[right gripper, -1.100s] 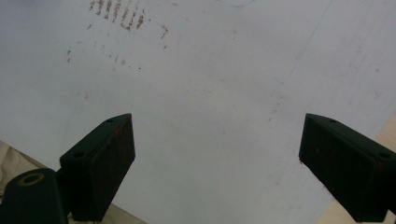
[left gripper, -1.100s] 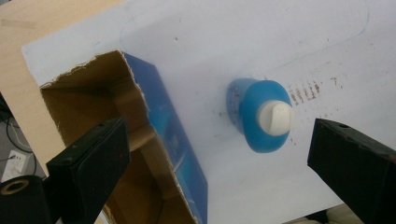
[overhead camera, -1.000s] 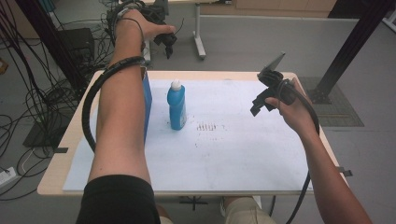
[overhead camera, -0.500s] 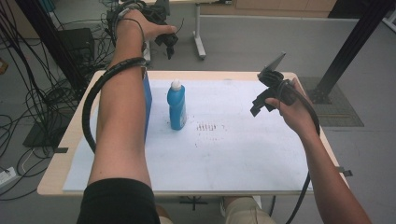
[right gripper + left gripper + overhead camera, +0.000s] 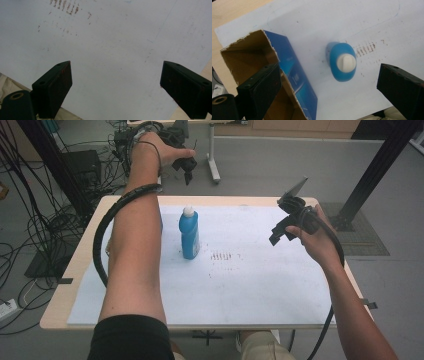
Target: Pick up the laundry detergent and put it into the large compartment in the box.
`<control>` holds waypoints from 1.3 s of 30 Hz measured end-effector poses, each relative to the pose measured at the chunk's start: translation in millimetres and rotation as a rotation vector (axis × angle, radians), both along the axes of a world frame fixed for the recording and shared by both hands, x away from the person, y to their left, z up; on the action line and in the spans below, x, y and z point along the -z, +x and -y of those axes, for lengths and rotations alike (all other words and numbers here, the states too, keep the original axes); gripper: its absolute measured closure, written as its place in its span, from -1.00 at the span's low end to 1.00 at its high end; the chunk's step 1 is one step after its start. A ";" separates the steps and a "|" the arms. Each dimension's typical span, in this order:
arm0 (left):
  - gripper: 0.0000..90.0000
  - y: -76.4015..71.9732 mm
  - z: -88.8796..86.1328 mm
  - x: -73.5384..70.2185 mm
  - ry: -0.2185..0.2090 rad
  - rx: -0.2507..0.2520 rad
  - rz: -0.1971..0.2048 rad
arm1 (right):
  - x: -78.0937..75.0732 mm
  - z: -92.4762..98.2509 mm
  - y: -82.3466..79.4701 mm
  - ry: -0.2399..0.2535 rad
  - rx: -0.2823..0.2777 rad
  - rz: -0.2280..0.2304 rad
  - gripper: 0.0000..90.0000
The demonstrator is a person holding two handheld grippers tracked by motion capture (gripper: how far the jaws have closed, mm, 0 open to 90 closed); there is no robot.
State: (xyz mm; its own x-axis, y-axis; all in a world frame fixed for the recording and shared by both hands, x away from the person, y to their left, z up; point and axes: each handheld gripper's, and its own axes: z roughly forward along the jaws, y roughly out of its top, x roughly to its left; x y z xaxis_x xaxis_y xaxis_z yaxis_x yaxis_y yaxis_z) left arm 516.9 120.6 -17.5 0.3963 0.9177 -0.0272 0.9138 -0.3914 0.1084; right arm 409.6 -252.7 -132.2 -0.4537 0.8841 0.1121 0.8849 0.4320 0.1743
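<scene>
Glossy blue plastic bottle, torn cardboard box, matt white sheet

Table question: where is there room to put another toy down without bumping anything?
The white sheet is bare to the right of the bottle, past the brown marks, and along its near edge. It is crowded on the left, where the box stands close beside the bottle.

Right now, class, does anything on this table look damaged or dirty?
Yes. The blue box beside the blue bottle has a raggedly torn open top, and reddish-brown smudges mark the white sheet near the bottle.
</scene>
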 end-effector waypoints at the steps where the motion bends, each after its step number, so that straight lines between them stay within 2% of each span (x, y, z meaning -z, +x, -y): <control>1: -0.86 0.0 1.2 0.1 0.000 0.002 0.000 | 0.0 0.4 -0.2 0.000 0.000 0.000 -0.77; 39: -0.86 -2.0 39.5 9.9 -0.005 0.067 -0.004 | -4.9 10.5 -10.5 0.007 0.013 0.011 -0.77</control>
